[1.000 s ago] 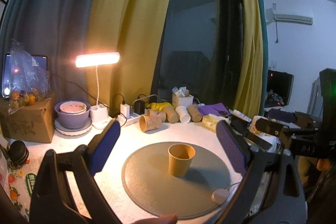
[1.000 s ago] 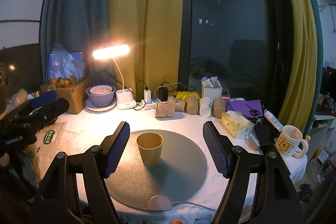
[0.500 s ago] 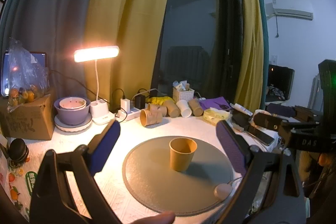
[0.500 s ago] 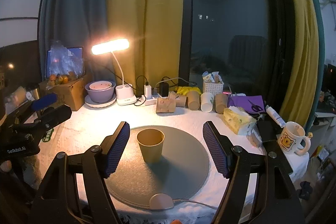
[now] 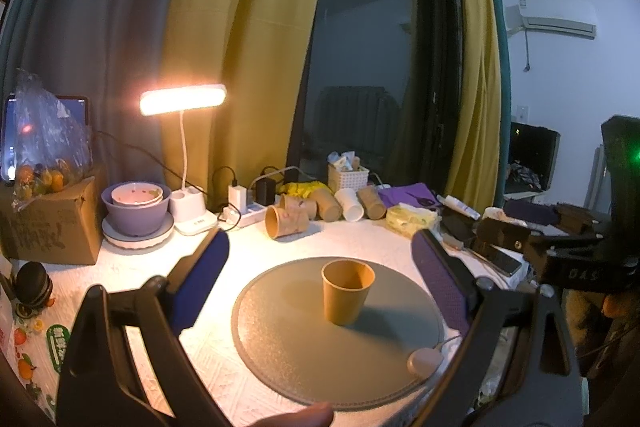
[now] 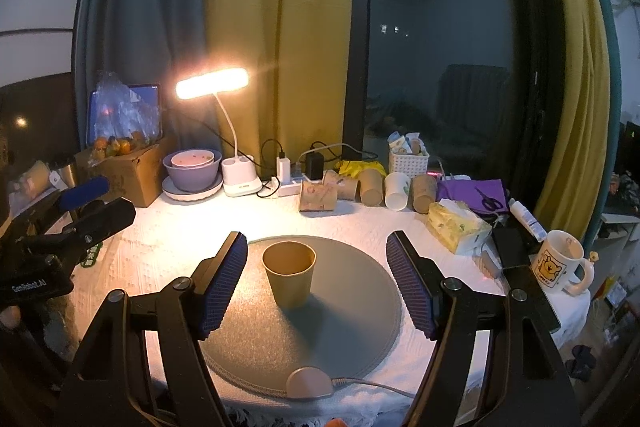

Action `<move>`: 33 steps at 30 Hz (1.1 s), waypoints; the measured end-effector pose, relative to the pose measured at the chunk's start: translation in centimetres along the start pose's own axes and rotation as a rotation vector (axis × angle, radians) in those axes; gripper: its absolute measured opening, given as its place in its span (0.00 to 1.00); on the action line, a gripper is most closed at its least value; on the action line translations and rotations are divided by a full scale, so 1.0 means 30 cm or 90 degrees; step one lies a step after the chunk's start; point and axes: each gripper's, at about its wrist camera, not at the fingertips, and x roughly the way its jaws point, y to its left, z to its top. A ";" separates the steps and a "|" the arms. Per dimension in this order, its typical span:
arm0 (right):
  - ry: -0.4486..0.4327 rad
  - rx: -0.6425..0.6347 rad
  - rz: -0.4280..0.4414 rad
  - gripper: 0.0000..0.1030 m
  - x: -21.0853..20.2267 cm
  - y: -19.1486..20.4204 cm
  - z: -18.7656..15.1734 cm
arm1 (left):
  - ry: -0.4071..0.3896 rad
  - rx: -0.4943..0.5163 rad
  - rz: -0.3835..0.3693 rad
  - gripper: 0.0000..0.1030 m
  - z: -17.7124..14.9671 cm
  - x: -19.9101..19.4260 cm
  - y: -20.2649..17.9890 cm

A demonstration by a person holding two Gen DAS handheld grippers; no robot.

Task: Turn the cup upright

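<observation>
The paper cup (image 5: 347,291) stands upright, mouth up, on the round grey mat (image 5: 288,343) in the middle of the worktop (image 5: 132,267), so the flip itself looks done. Both tools hang back from it. The left hand-held gripper (image 5: 320,279) has its blue pads spread wide, with the cup framed between them but farther off and untouched. The right hand-held gripper (image 6: 316,279) is likewise spread apart and holds nothing; in its view the cup (image 6: 289,279) sits nearer its left pad than its right.

The step in hand is probably the retreat. To do it well, draw each tool straight back along its own line of sight, with the pads kept wide, so neither clips the rim: a light, empty paper cup would likely tip at a small knock. Mind the small pink puck (image 6: 309,383) and its cable at the near edge of the mat, and the spare cups (image 6: 372,189) lying at the back.
</observation>
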 end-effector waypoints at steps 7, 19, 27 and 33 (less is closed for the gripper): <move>0.003 0.001 0.000 0.73 0.003 0.005 -0.002 | 0.000 0.000 0.000 0.91 -0.005 0.000 -0.001; 0.007 0.001 0.000 0.73 0.010 0.011 -0.007 | 0.002 -0.001 0.001 0.91 -0.003 0.000 -0.001; 0.008 0.001 -0.001 0.73 0.011 0.012 -0.006 | 0.002 -0.002 0.000 0.91 -0.007 0.001 -0.001; 0.008 0.001 0.000 0.73 0.012 0.012 -0.004 | 0.003 -0.002 0.000 0.91 -0.006 0.001 0.000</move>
